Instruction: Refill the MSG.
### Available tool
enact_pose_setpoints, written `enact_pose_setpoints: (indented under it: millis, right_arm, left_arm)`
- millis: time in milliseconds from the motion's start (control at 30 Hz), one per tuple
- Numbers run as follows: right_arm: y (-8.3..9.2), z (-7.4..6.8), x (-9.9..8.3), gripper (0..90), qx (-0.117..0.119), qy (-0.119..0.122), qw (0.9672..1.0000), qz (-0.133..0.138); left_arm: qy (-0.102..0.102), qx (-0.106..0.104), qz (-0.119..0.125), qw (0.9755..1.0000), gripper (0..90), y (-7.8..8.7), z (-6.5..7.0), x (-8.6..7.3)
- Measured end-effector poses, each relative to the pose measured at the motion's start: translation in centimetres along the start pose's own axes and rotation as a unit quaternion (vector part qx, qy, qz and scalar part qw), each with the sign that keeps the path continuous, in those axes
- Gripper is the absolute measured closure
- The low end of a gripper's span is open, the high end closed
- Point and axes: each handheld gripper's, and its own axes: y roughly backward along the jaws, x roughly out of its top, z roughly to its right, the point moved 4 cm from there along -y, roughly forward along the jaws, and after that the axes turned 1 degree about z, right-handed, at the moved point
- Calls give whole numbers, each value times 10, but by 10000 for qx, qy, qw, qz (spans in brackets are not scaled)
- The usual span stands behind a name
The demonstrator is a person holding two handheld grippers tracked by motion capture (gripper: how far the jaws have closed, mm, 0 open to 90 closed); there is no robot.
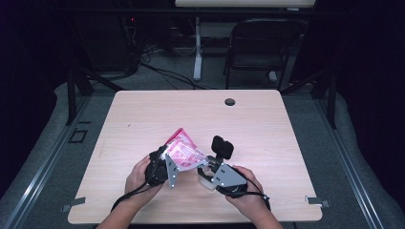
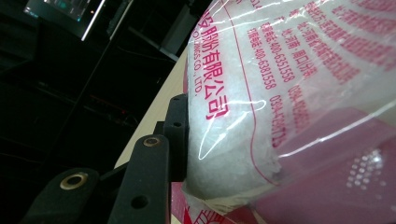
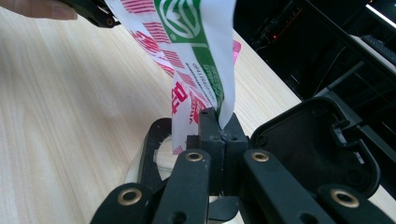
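High view shows a pink and white plastic bag (image 1: 183,149) held above the wooden table (image 1: 267,129), near the person's edge and a little left of the middle, between the two grippers. The bag is printed with pink characters and holds a white, grainy filling that the left gripper view shows through the clear film (image 2: 233,121). The left gripper (image 1: 160,167) grips the bag from the left side; in its own view one black jaw presses flat against the filled part, and the other jaw is hidden behind the bag. The right gripper (image 1: 210,168) holds the bag's lower right corner; in the right gripper view (image 3: 217,125) the two jaws stand fully together with a thin strip of the bag (image 3: 205,56), white with green and red print, pinched between them. Just under and beside this gripper a small container (image 3: 154,156) with a black hinged lid (image 1: 222,147) stands on the table, the lid raised open. Both hands (image 1: 139,179) rest low over the table's near edge.
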Motion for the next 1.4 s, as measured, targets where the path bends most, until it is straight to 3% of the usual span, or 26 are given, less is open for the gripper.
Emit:
enact_pose_setpoints:
  millis: [600, 833, 1333, 1400]
  right_arm:
    - [1, 2, -7, 900, -4, -125, 9999, -30]
    - [2, 3, -9, 900, -10, -183, 9998, -26]
    - [3, 6, -13, 900, -58, -270, 9996, -37]
    - [3, 7, -13, 900, -57, -277, 9996, -42]
  left_arm:
    - [-264, 184, 63, 9995, 685, 1, 3, 6]
    - [-508, 316, 66, 9982, 686, 3, 2, 10]
    - [-659, 438, 184, 9967, 686, 4, 3, 18]
    - [-749, 459, 169, 9960, 686, 4, 3, 20]
